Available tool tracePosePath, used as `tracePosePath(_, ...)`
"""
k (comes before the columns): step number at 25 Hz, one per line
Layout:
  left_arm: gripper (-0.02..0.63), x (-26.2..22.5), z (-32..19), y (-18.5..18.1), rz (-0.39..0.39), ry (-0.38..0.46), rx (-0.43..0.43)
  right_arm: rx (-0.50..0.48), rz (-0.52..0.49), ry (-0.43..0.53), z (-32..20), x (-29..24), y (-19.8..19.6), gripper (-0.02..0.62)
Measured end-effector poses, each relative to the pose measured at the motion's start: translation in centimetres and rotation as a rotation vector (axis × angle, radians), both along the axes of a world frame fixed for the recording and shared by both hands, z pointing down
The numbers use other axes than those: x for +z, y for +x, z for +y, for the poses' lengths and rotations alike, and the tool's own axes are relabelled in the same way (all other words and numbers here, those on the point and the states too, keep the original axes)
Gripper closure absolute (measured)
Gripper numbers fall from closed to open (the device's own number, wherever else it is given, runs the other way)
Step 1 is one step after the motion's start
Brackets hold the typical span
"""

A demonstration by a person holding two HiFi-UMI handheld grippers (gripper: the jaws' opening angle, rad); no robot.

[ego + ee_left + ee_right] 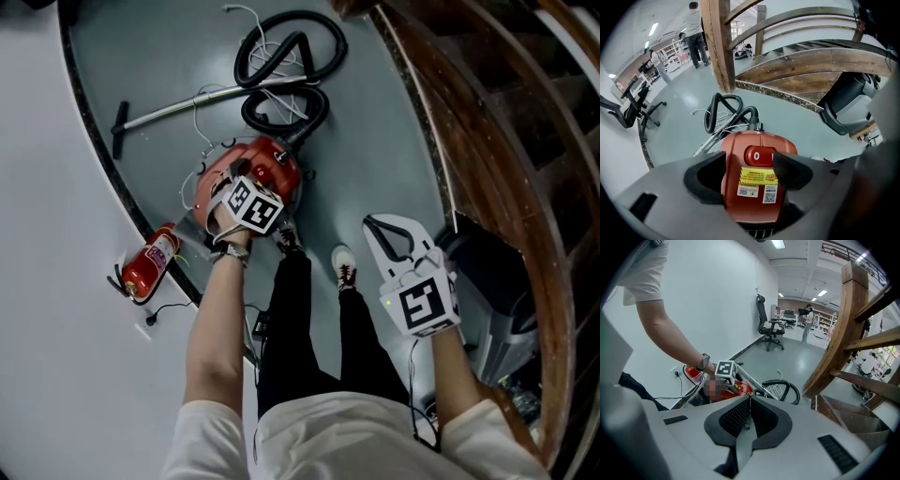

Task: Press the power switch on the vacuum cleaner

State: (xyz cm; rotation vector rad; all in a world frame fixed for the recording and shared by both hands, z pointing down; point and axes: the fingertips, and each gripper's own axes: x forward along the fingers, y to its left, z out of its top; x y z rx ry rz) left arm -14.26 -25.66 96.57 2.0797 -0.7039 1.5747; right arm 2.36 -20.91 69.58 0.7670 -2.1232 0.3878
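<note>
— looking down at the floor, where do we have the red dome-shaped vacuum cleaner (277, 169)?
— upper middle of the head view, right under our left gripper (750, 163). in the left gripper view its oblong red rocker power switch (758, 155) sits just above centre, with its long axis running left to right across the gap between the jaws.
— and the jaws?
— spread wide and gripping nothing. the vacuum's top shows between them, and the right-hand tip overlaps the switch's right end. we cannot tell if it touches.
— the other hand?
— our right gripper (750, 401) is pinched together with nothing in it, at the lower right of the head view, well apart from the vacuum. the left is nearer, so we judge a short push down from there.
— anything in the way?
— nothing over the switch. the coiled black hose (324, 105) and thin metal wand (178, 110) lie beyond at the top. a red fire extinguisher (150, 264) is at the left, and dark wooden stairs (487, 141) are at the right.
</note>
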Motion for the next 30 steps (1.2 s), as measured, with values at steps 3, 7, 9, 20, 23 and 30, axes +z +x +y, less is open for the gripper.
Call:
tracePosePath(3,0.295,-0.3,0.2,-0.1,0.0,0.022,0.007,0.004,-0.005,0.014,-0.2,-0.6,0.4,0.566)
tracePosePath(7,0.295,-0.4,1.4,0.1,-0.004,0.028,0.053,0.007,0.004,0.038,-0.8,-1.5,1.2,0.566)
tracePosePath(9,0.313,-0.8,1.7,0.2,0.015,0.033,0.036,0.006,0.005,0.047,-1.0,-1.9,1.6,0.566)
tracePosePath(20,0.374,-4.5,1.2,0.7,0.044,0.096,0.012,-0.03,0.018,0.102,-1.8,-5.0,2.6,0.565)
tracePosePath(23,0.392,-6.3,0.9,0.9,0.054,0.133,0.0,-0.042,0.016,0.116,-1.4,-6.0,2.6,0.566)
tracePosePath(30,0.419,-10.5,1.8,0.7,0.077,0.189,-0.026,-0.068,0.018,0.145,-0.4,-8.3,2.5,0.565)
